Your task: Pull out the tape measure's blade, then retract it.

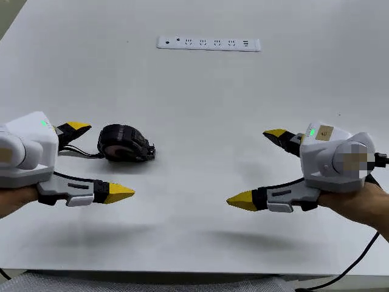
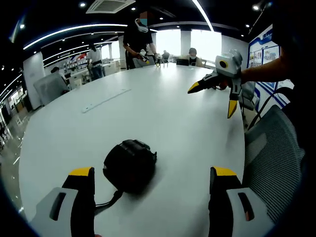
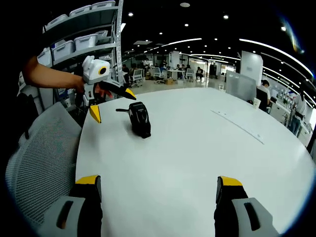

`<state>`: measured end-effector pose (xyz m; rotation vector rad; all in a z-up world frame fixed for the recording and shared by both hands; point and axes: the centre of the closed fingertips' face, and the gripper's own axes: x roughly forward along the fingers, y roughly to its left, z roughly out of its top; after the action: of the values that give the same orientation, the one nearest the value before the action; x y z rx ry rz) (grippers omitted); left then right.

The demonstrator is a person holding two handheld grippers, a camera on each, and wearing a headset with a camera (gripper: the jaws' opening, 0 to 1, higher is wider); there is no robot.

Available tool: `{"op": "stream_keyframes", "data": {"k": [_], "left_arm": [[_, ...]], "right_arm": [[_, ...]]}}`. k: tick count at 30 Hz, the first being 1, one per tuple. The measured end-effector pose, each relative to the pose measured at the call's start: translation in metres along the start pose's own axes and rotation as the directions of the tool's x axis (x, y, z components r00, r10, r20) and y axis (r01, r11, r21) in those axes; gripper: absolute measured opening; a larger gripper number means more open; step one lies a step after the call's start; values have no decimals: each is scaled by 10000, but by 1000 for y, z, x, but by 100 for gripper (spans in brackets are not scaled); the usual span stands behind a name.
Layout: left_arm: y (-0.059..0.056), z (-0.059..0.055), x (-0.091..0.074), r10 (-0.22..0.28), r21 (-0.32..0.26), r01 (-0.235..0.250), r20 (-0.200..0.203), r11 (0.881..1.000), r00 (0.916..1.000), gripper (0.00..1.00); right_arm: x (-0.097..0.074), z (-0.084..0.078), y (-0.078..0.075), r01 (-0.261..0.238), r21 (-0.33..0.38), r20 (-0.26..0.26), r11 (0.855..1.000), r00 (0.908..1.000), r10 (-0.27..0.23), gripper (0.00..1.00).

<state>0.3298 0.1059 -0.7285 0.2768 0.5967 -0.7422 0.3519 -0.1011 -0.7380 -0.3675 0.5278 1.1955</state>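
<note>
Jaws of the left gripper stand spread and hold nothing. Just ahead of them, nearer one jaw than the other, the black tape measure lies on the white table, its cord trailing back toward that gripper. Well off to its right, the right gripper faces it, also spread wide and empty. Far beyond both lies a power strip. No blade shows outside the case, so by my judgement neither pull nor retraction has begun.
</note>
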Motion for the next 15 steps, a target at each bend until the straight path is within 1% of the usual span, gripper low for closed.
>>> {"op": "stream_keyframes", "data": {"k": [5,9,11,15], "left_arm": [[3,-3,2,-259,203,263,-219,9994,9994,89],[8,-4,4,-418,369,433,-411,9984,9983,87],[10,-5,5,-501,398,522,-519,9978,9974,86],[14,-6,7,-622,414,649,-617,9970,9962,82]], "right_arm": [[9,0,0,-362,-210,-183,9991,9992,358,95],[18,0,0,-701,-409,-304,9967,9972,688,94],[23,1,2,-898,-555,-366,9944,9955,879,92],[32,4,3,-1129,-716,-406,9910,9931,1102,91]]}}
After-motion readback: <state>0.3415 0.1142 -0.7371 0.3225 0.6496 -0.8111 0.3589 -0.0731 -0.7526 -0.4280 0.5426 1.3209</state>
